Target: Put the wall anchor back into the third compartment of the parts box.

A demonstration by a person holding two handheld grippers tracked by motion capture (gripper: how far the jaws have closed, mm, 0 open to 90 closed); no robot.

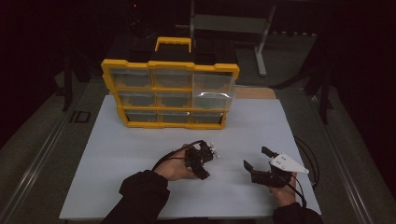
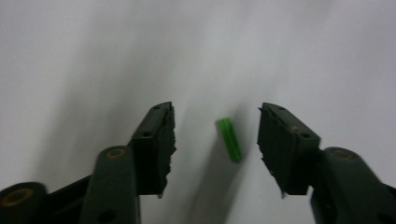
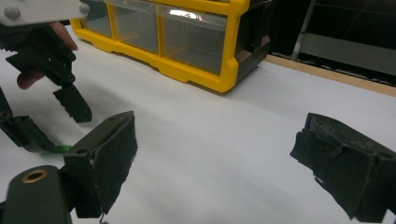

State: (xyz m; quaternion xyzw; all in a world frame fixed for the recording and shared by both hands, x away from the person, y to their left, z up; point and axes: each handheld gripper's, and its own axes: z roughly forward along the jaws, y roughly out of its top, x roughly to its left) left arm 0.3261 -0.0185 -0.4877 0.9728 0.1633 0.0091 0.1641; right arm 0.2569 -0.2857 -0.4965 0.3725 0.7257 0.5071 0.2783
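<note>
Hovering over the white board's near edge, the left gripper (image 2: 215, 133) stands spread around a small green plastic peg (image 2: 229, 139), its long axis running almost lengthwise between the jaws.

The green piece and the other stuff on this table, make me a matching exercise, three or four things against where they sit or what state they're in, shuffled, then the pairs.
Things:
1. green piece
2. organizer
3. left gripper
4. right gripper

Places or states:
A. open above the bare white sheet, near the person's right edge
B. lying on the sheet between two open jaws
C. pointed down at the sheet, jaws apart on either side of a small thing
D. standing at the far end of the sheet, yellow frame, clear drawers

Pairs: 1-B, 2-D, 3-C, 4-A
</note>
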